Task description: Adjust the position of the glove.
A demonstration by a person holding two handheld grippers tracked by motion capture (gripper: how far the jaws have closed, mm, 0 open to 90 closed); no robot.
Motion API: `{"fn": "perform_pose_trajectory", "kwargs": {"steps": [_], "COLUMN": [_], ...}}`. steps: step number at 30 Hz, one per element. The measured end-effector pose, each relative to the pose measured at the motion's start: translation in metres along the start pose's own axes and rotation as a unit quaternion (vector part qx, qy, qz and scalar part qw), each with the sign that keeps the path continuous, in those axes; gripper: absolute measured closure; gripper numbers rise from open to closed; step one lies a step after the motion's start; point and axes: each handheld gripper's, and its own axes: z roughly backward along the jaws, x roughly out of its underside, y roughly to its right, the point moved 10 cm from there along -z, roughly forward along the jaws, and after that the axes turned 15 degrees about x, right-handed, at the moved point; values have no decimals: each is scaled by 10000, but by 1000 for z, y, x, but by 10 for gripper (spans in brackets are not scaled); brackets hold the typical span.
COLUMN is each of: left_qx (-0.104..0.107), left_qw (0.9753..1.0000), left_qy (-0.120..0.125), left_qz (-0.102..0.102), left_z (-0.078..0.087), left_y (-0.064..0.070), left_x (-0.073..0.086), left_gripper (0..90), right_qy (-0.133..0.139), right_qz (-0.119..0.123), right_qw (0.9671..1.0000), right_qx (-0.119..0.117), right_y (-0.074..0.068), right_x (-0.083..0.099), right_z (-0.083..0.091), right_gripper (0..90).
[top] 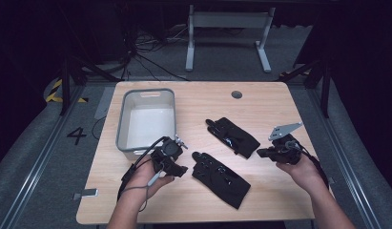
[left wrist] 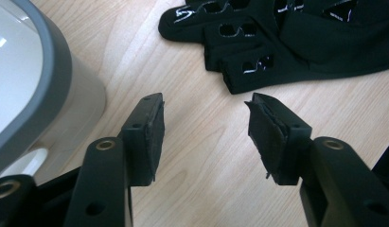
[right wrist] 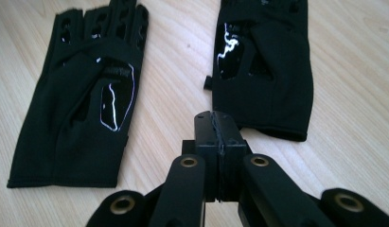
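Left tool (top: 172, 160), jaws spread, has the nearer glove (top: 220, 177) lying just at its 3 o'clock, fingertips toward it; right tool (top: 275, 151) is pressed together, empty.

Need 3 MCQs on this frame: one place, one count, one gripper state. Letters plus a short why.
1. The grey-rimmed white plastic bin sits: A) table's left part B) table's right part C) on the floor
2. Black fingerless fabric gloves on the light wooden table: A) one B) two C) three
3. Right gripper jaws: A) wide apart B) pressed together, empty C) shut on a glove

A: the high view shows it left of both gloves.
B: two lie flat, apart.
B: pads meet, with nothing between them; left gripper gapes.
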Motion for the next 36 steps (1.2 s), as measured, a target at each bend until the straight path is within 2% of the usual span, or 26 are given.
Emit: {"fn": "perform_pose_trajectory", "kwargs": {"steps": [3, 9, 14, 15, 16, 18, 20, 23, 24, 25, 26, 28, 29, 36], "left_qx": [54, 177, 167, 167, 175, 123, 123, 102, 115, 115, 228, 278, 278, 213], "left_qw": [10000, 9996, 9997, 9997, 9997, 9997, 9997, 9997, 9997, 9997, 9994, 9992, 9992, 9994], "left_qy": [-23, -148, 72, 72, 103, 141, 139, 115, 113, 113, 143, 168, 168, 118], "left_qz": [-18, -150, -150, -150, -148, -160, -166, -184, -204, -204, -196, -225, -225, -237], "left_z": [0, -1, 4, 4, 4, 6, 6, 5, 4, 4, 3, 4, 4, 1], "left_y": [1, 4, 9, 9, 9, 8, 9, 8, 9, 9, 11, 13, 13, 11], "left_x": [0, 2, -6, -6, -7, -9, -10, -11, -11, -11, -12, -13, -13, -15], "left_gripper": [457, 536, 533, 529, 529, 527, 511, 503, 488, 468, 452, 442, 439, 439], "right_qy": [-41, -12, 11, 11, 42, 26, 5, -12, -1, -1, -78, -145, -197, -392], "right_qz": [78, 85, 311, 311, 389, 399, 508, 616, 742, 742, 789, 906, 879, 1065], "right_qw": [10000, 9999, 9990, 9990, 9982, 9980, 9968, 9955, 9940, 9940, 9930, 9914, 9912, 9872], "right_qx": [17, -107, -322, -322, -449, -496, -617, -717, -806, -806, -877, -935, -968, -1118], "right_y": [-2, -10, -34, -34, -43, -47, -59, -66, -73, -73, -80, -85, -88, -99], "right_x": [2, 1, -4, -4, -7, -8, -9, -9, -8, -8, -6, -3, -2, 6], "right_z": [0, 3, 4, 4, 4, 4, 3, 2, -1, -1, -6, -9, -11, -18], "right_gripper": [895, 894, 894, 894, 893, 893, 893, 892, 892, 892, 891, 891, 891, 891]}}
